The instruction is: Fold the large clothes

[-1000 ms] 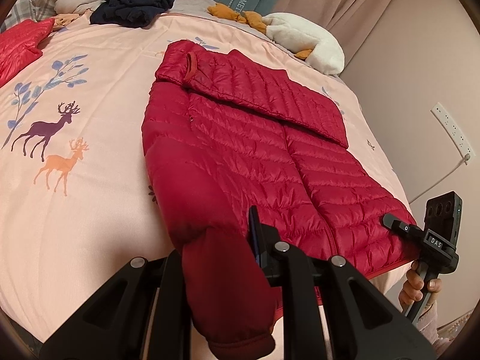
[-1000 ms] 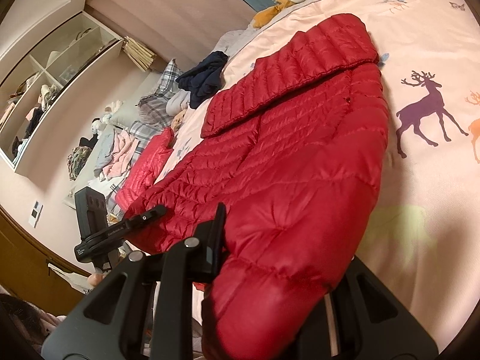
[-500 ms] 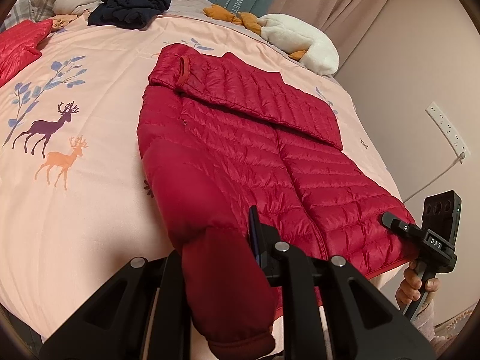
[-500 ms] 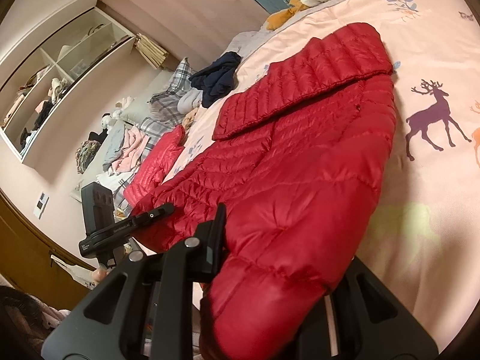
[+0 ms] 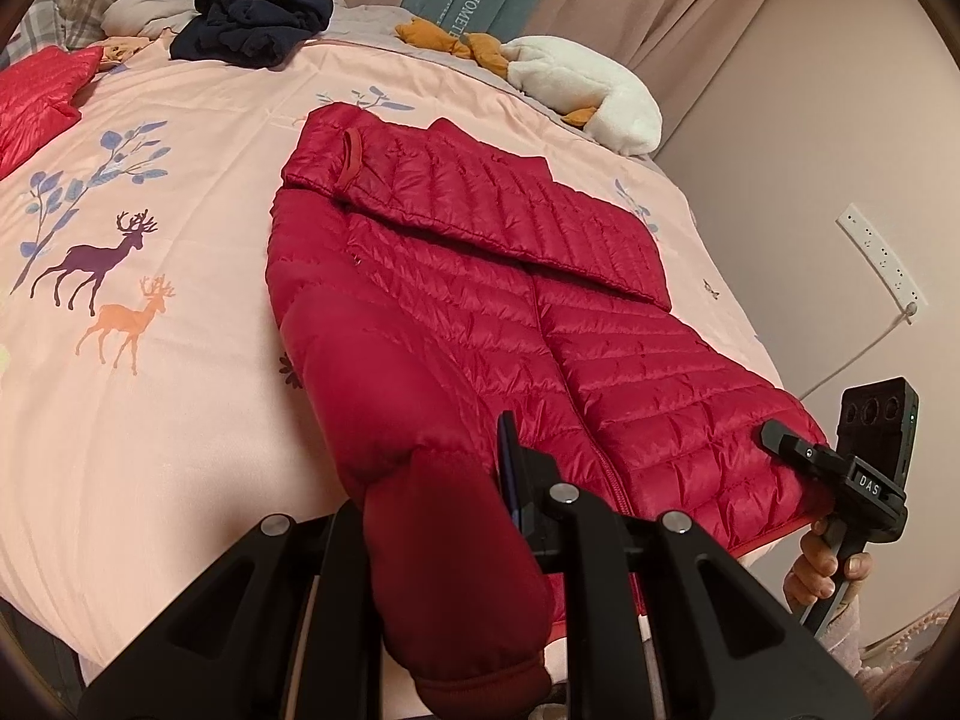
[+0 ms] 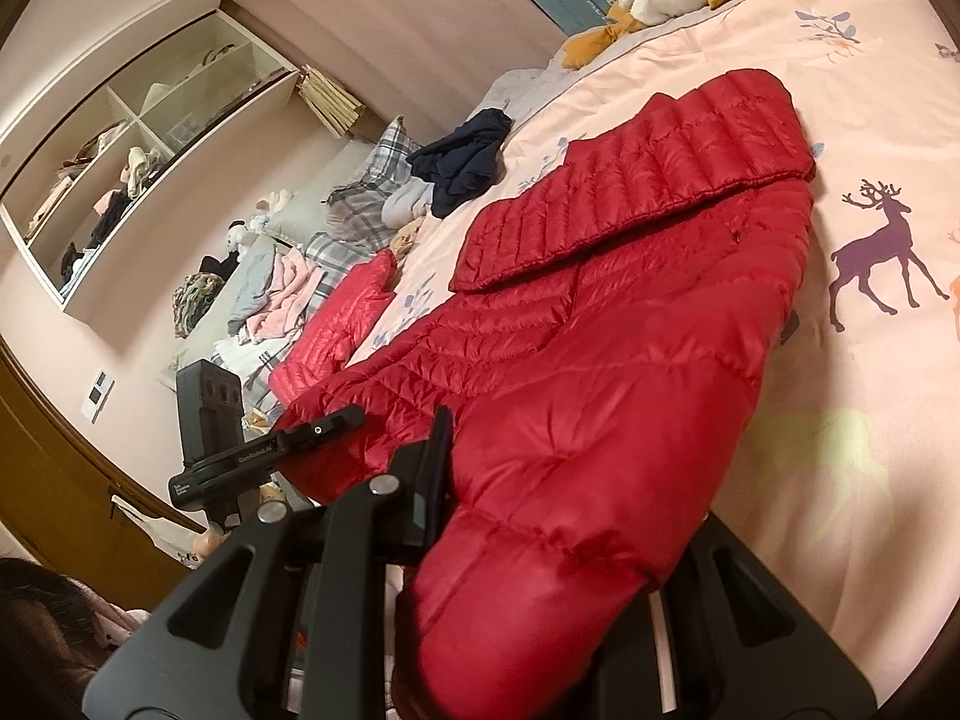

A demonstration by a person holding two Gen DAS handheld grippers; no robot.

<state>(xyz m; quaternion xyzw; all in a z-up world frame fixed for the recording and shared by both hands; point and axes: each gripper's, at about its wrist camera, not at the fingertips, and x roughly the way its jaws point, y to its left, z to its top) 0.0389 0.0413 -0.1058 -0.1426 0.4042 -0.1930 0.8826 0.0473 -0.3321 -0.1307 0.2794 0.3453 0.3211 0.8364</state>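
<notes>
A pink bedspread printed with deer covers the bed under both cameras, and nearly everything that matters sits at its near edge. Closest in, the left tool is clamped narrow on a folded-in sleeve of the red down jacket, the cuff end bulging out between its fingers and drooping toward the lens. The right tool is likewise pinched on a thick roll of the same jacket at the hem; seen from the left camera it sits off to that tool's right, at the jacket's lower corner, with a hand wrapped round its handle. Ahead of both tools the jacket lies flat on its front panels, zipper running away from them, and at its far end the other sleeve is folded across the chest. Over the last second very little has changed: both grips are as narrow as before and the jacket lies much as it did, so this looks like a pause with the hem gathered, probably just before the bottom is lifted and carried forward over the body. Beyond the jacket lie a dark navy garment, a white plush toy and, far left, another red jacket waiting.
</notes>
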